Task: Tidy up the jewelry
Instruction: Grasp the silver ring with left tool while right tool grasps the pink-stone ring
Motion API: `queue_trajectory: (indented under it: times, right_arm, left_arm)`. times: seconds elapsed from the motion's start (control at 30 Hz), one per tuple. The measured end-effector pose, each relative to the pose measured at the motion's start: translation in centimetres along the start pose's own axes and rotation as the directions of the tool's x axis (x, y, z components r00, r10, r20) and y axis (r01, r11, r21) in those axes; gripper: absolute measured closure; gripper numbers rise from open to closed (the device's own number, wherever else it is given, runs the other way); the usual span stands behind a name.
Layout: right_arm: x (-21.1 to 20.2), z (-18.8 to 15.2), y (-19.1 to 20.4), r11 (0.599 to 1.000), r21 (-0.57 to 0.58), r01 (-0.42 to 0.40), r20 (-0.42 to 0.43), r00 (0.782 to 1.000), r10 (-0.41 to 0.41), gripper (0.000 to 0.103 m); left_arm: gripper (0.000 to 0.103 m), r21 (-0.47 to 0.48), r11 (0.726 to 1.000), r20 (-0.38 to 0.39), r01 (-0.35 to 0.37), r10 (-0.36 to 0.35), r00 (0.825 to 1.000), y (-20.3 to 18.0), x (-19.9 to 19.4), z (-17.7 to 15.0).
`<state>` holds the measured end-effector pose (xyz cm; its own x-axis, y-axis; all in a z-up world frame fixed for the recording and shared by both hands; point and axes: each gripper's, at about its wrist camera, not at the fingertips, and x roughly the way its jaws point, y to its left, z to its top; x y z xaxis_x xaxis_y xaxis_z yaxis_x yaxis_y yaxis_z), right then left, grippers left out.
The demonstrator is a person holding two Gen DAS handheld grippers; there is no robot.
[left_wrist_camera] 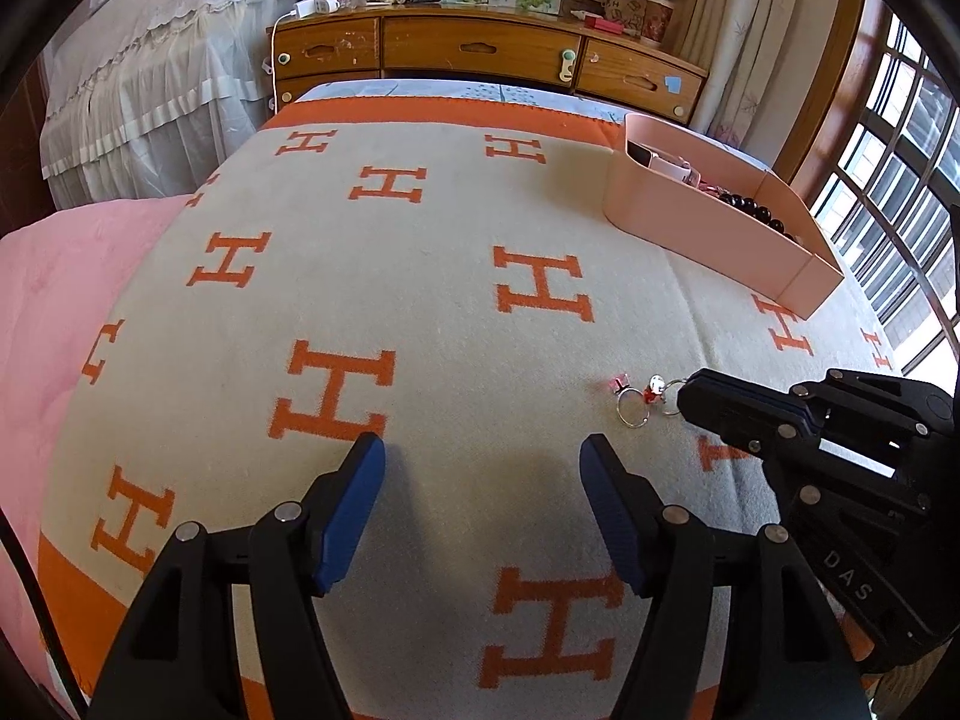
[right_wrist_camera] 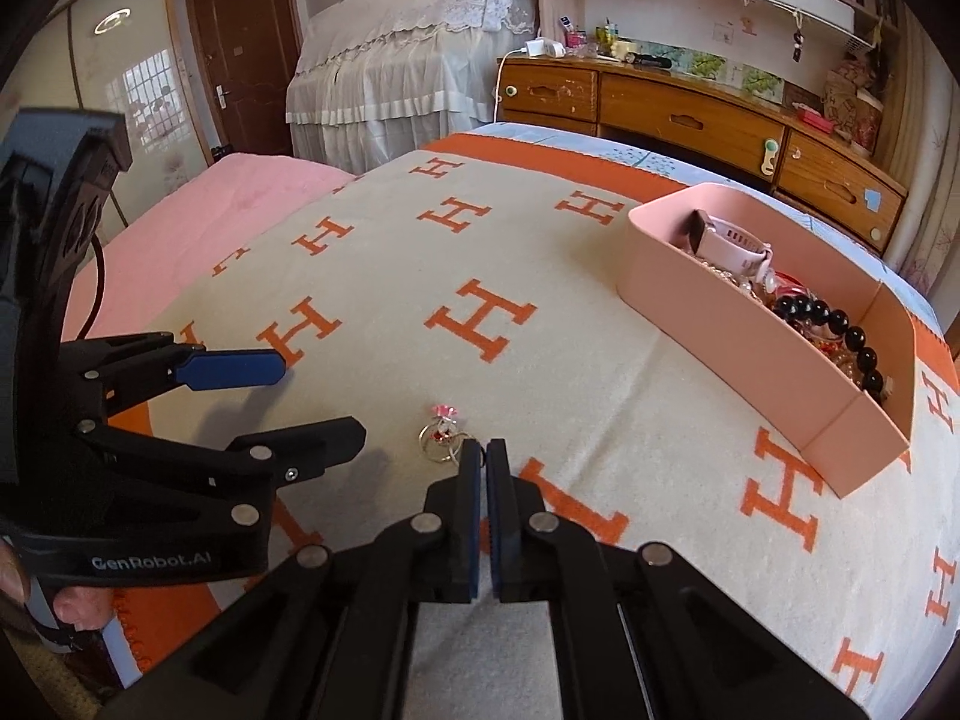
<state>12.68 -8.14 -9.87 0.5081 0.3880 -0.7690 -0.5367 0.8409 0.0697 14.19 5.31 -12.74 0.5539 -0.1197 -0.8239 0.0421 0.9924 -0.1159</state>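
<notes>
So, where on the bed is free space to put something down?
Free: the blanket between the pink quilt and the pink box. Crowded: around the rings at the right gripper, and inside the box.

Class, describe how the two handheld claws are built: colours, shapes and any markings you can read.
Both claws, left claw and right claw, are black plastic linkages with silver rivets and flat blue pads. One body reads "GenRobot.AI", the other "DAS". A black cable trails behind the left one.

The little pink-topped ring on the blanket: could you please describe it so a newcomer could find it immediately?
Start at the pink tray on the H-patterned blanket, then look toward the near edge, just ahead of the right tongs. Of the small silver rings clustered there, it is the farthest one, topped with a pink stone.
</notes>
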Motion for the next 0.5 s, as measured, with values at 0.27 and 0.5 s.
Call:
queue_trajectory:
  times: [0.27,0.5]
  right_arm:
    - [-2.3,0.0,-2.5,0.991,0.134,-0.010,0.084,0.996,-0.001,0.101]
    - [-4.5,0.2,-4.4,0.978,0.208,-0.035,0.162,0.987,0.001,0.101]
  left_arm:
    - [0.037,0.003,0.998,-0.026,0.062,-0.062,0.998,-1.3,0.2,0.9]
    - [0.041,0.046,0.997,-0.047,0.056,-0.054,0.997,-4.2,1.1,1.7]
